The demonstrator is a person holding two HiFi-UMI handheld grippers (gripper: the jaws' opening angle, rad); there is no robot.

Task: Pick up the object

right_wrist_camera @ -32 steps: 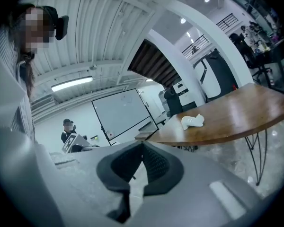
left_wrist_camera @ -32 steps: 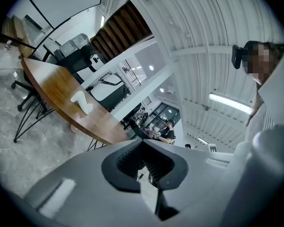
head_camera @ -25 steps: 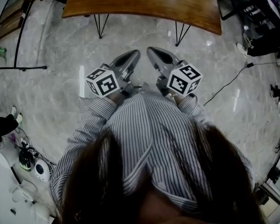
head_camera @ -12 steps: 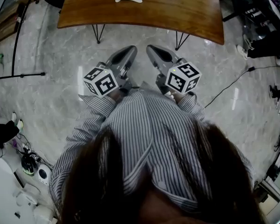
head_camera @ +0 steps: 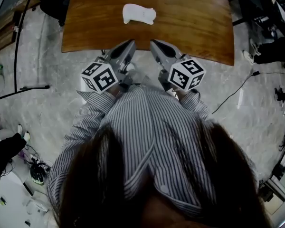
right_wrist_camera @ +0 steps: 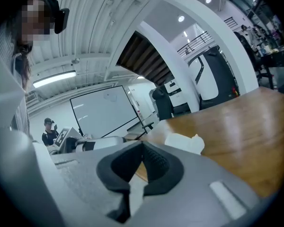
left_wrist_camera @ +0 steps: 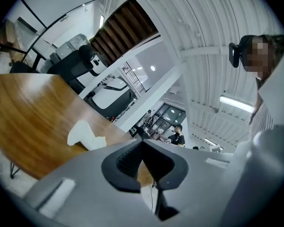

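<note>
Left tongs [head_camera: 129, 44] first: smooth grey shell tapering to a point. In the left gripper view we see the black ribbed pads meeting at the tip, so the jaws are together with nothing pinched. On its back end sits a marker cube [head_camera: 99, 77], white with black squares.

Moving right, the white object [head_camera: 139, 14] lies out ahead of both tips, roughly in line with the gap between the two tongs and clear of them. It's a matte, lumpy, rounded blob, longer than it is wide, with a little bump at one end. It rests on the wooden table [head_camera: 190, 18], which has a glossy brown top with visible grain and a curved near edge just past the tips.

Right tongs [head_camera: 155, 43]: same grey shell, same cube on the back, and in the right gripper view we get dark textured pads closed against each other, empty. From there the blob sits just beyond the tip, off to one side.

Behind the tongs we've got a striped shirt [head_camera: 147, 137], and under them a pale marbled stone floor [head_camera: 38, 61], shiny.
</note>
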